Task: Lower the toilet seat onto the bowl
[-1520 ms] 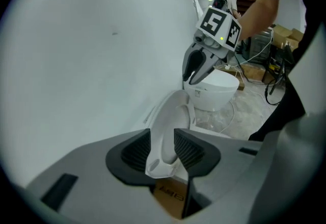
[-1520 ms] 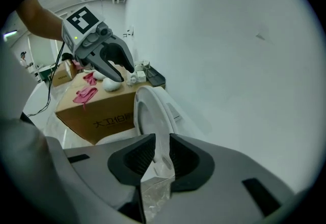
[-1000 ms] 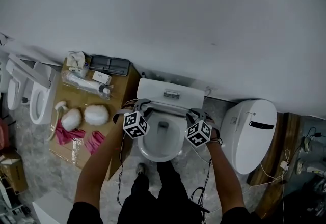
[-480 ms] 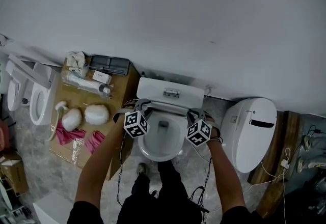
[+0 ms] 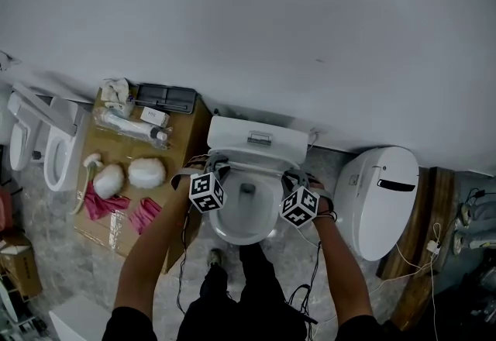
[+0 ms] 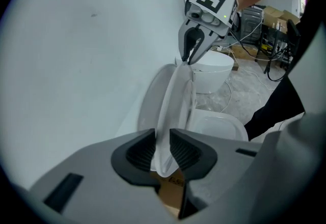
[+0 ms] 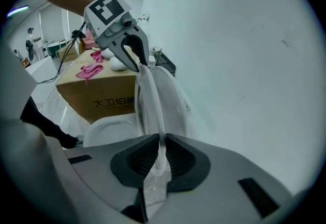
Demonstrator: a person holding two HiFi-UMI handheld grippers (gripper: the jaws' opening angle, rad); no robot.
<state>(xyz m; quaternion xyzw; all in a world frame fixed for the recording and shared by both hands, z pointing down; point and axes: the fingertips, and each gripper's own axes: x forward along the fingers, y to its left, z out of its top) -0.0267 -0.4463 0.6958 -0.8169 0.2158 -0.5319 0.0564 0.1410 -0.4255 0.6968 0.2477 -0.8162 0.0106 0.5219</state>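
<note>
Hardly budged since a second ago: same stance over the toilet, just a small shift of the right claw [image 5: 293,175] and a tighter pinch on both sides.

Head view first: left claw [image 5: 215,163] and right claw flanking the toilet seat [image 5: 252,162], stood up on end against the tank [image 5: 260,138], not yet down on the bowl [image 5: 244,242]. Beside the toilet, a cardboard box [image 5: 178,149] with pink cloths [image 5: 143,214] on top, no part in this.

Over to the left gripper view: closing right now, with the seat's thin white rim caught between the ribbed pads [image 6: 138,152] and touching both. Across the seat, the other claw biting the far rim.

Right gripper view: drawn nearly together and clamped on the opposite rim, pressed flat to either face.

Now the handling, as a judgement. Looks like hard moulded plastic: stiff, light enough for two claws, but glossy and slick, so likely to slide through a lazy pinch. Hinged at the back, so bound to swing in an arc and to want to drop once past the balance point. Best gripped on the two side rims, level with each other, as now. Needs both claws moving forward and down together, braking all the way; otherwise risks a slam on the porcelain or a twisted hinge.
</note>
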